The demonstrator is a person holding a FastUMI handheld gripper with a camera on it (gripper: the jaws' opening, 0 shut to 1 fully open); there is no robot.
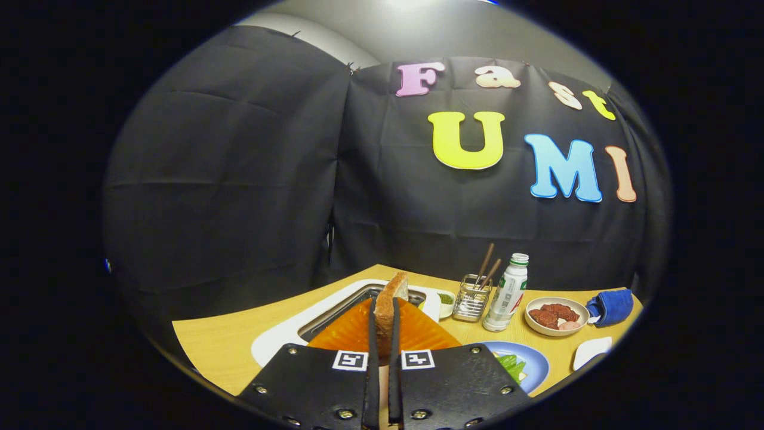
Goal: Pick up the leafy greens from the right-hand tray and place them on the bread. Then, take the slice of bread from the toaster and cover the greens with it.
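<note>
Now: gripper (pixel 382 334) clamped on bread slice (pixel 391 304) edges, lower centre | light, crumbly, squeeze gently | greens (pixel 512 365) on blue plate (pixel 537 358), lower right

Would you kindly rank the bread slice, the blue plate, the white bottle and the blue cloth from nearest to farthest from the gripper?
1. Bread slice: clamped between the fingers of the gripper.
2. Blue plate: just right of the fingers.
3. White bottle: beyond the plate.
4. Blue cloth: farthest right.
</note>
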